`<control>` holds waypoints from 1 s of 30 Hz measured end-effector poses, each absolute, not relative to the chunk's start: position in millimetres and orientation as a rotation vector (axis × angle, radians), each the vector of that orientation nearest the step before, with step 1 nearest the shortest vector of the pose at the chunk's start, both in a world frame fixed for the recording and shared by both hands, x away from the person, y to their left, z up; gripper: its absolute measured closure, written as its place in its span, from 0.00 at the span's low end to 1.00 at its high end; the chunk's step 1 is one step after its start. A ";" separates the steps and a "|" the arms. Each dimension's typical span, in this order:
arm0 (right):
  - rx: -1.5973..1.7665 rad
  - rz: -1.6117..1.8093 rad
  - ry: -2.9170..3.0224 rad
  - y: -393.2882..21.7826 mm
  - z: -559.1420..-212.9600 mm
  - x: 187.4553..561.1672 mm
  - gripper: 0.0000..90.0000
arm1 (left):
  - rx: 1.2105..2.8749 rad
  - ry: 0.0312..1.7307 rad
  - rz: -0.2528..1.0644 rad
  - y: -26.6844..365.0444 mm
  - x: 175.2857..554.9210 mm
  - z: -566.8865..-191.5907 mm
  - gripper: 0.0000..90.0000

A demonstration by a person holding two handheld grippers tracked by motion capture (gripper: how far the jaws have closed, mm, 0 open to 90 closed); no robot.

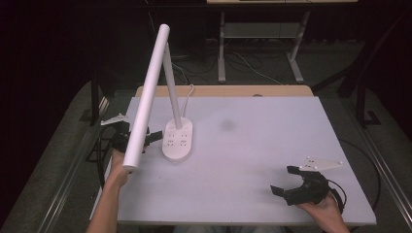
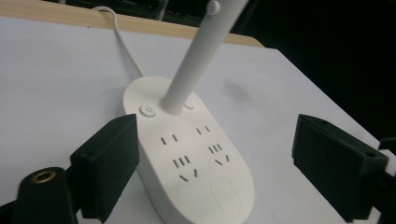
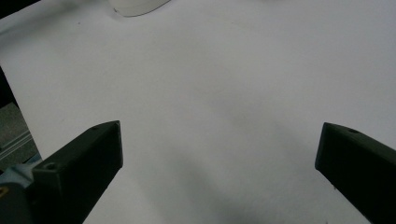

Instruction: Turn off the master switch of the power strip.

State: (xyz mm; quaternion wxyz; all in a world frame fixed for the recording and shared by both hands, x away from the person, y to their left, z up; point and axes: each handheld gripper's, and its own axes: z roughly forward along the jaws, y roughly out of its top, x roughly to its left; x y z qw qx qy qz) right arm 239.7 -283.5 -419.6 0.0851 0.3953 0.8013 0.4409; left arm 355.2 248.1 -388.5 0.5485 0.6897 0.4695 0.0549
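A white desk lamp stands on the left half of the white table (image 1: 272, 126). Its oval base (image 1: 177, 141) carries several sockets, and a long tube head (image 1: 145, 97) slants down toward the near left. My left gripper (image 1: 151, 136) sits just left of the base, partly hidden behind the tube head. In the left gripper view it (image 2: 215, 140) is open, with its jaws on either side of the base's near end (image 2: 187, 158) and apart from it. A round power button (image 2: 148, 111) lies beside the stem (image 2: 196, 56). My right gripper (image 1: 283, 179) is open and empty at the near right.
The lamp's white cable (image 2: 121, 42) runs off the far table edge. A wooden strip (image 1: 223, 91) borders the far side. The right gripper (image 3: 219, 140) faces bare table, with the base's edge (image 3: 137, 7) far ahead. Dark floor and desk legs (image 1: 222, 48) lie beyond.
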 end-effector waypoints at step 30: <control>1.178 1.323 2.380 -283.2 -418.4 237.7 0.00 | 1.757 0.974 0.158 213.8 285.0 -401.7 0.00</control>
